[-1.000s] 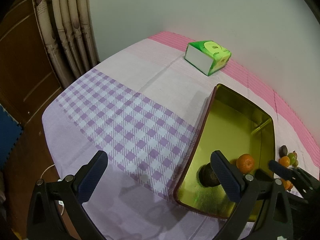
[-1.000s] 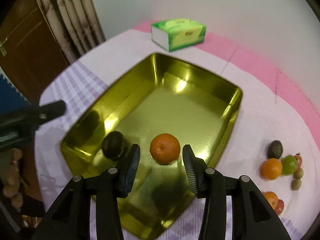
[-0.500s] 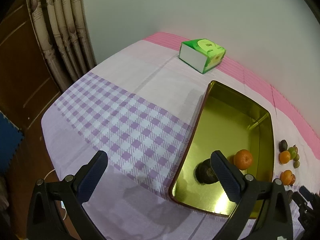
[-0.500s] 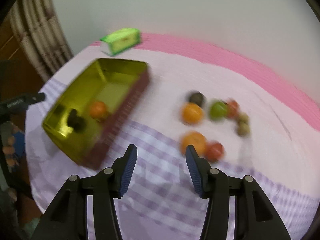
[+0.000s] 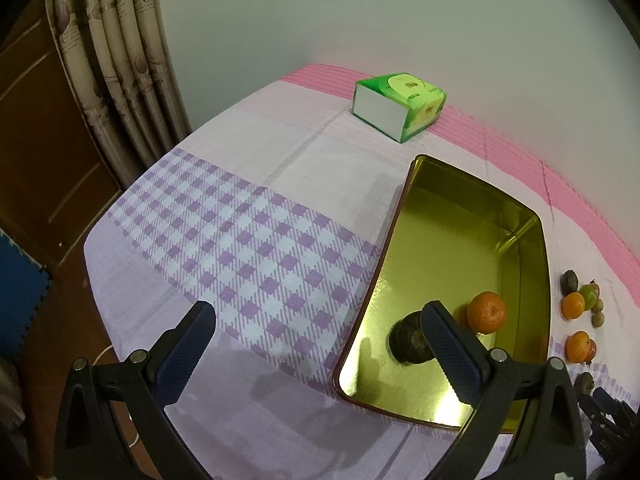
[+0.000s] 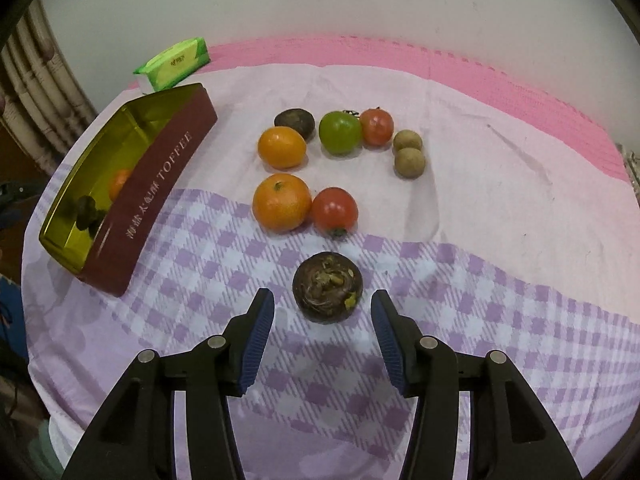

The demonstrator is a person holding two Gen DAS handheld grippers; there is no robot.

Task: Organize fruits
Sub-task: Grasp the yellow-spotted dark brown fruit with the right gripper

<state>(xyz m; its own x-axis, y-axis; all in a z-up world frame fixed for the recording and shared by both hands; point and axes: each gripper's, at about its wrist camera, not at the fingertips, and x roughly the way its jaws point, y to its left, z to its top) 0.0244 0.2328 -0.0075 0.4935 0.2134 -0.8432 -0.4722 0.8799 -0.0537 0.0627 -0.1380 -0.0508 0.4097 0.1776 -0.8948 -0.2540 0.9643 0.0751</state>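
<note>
The right gripper (image 6: 322, 314) hangs over the checked part of the tablecloth (image 6: 500, 320), its jaws having just been opening; they stand moderately wide with nothing between the pads. A dark brown mangosteen (image 6: 327, 287) lies on the cloth just ahead of the fingertips, apart from both. Beyond it two oranges (image 6: 281, 201), two red tomatoes (image 6: 334, 210), a green tomato (image 6: 340, 132), another dark fruit (image 6: 294, 121) and two small brown fruits (image 6: 409, 162) cluster toward the pink far edge. The gold toffee tin (image 6: 160, 184) sits near the cloth's left edge, holding an orange (image 5: 486, 312) and a mangosteen (image 5: 408, 342) at its near end. The left gripper (image 5: 316, 344) hovers with jaws wide and empty, one finger over the checked cloth, the other over the tin. A green tissue pack (image 5: 398, 106) lies by the far edge.
</note>
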